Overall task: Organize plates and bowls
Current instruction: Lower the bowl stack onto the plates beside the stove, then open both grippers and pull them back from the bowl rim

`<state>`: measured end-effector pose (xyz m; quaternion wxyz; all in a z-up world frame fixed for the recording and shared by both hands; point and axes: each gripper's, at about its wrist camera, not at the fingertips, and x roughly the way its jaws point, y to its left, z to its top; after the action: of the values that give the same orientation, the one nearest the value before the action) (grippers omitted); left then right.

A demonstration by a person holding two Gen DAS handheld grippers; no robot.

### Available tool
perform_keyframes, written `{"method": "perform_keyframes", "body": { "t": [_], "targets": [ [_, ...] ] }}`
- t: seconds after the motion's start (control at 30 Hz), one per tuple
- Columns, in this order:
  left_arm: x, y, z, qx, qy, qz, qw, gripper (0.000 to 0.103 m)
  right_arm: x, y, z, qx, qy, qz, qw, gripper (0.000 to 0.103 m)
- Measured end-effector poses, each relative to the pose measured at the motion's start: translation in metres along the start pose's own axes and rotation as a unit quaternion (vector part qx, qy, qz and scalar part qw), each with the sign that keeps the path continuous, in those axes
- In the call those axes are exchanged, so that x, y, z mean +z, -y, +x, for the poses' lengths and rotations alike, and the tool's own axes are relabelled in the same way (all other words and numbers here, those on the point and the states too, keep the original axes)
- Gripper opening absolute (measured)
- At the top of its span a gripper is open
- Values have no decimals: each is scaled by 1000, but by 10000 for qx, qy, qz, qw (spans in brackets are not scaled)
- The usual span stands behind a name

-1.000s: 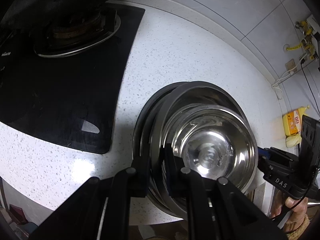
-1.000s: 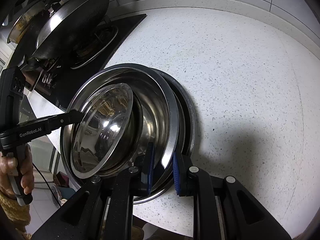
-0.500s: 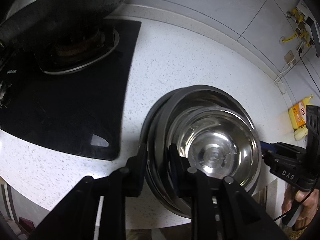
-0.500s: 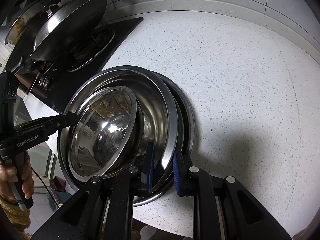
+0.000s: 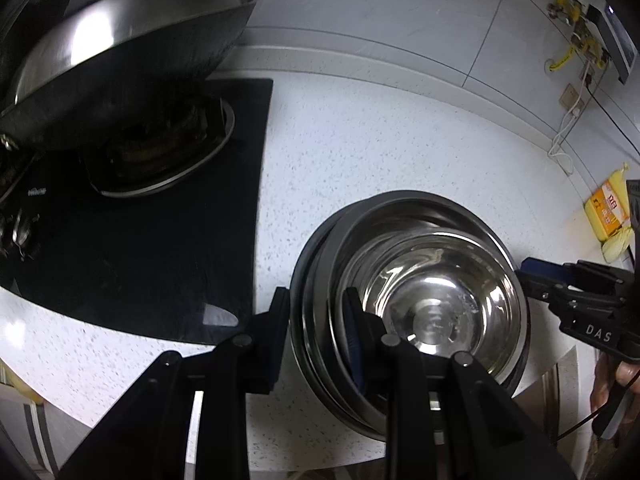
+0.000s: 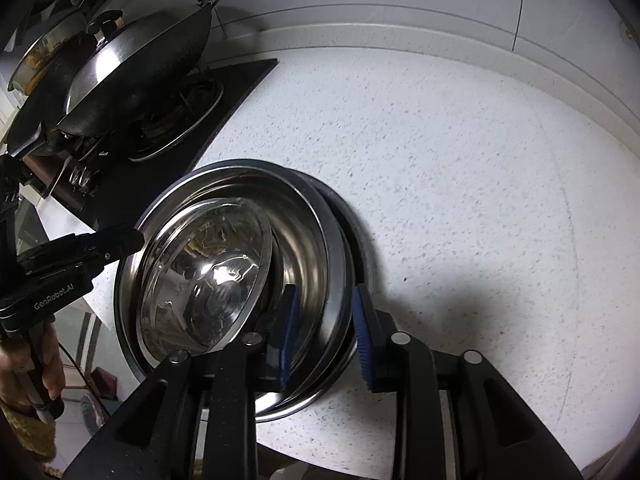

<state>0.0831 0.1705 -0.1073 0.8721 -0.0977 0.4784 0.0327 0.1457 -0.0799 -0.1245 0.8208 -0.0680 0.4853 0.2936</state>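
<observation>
Slippage threatens: left gripper and right gripper, jaws part-open, straddle opposite rims of the nested steel stack between them; uneven lifting could tip the loose top bowl.

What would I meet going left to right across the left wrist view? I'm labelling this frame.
Wok → black stove top → left gripper on the stack's rim → stacked steel bowls → right gripper → yellow packet.
</observation>
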Motion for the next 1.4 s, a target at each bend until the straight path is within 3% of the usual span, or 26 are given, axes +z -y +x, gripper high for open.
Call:
{"method": "perform_keyframes", "body": {
  "t": [0.27,0.5,0.8,1.4],
  "targets": [
    [4,2,-8,137,222,85,9996,26,-3,7,-14,-165,274,129,9994,28],
    [4,7,-24,74,526,120,9985,26,-13,24,-39,-481,682,314,9960,42],
    [1,24,-55,12,855,271,9960,26,-28,42,-66,-775,980,600,9903,51],
    [-3,48,-86,-115,1203,490,9915,26,-58,63,-106,-1155,1348,1032,9787,51]
  ]
}}
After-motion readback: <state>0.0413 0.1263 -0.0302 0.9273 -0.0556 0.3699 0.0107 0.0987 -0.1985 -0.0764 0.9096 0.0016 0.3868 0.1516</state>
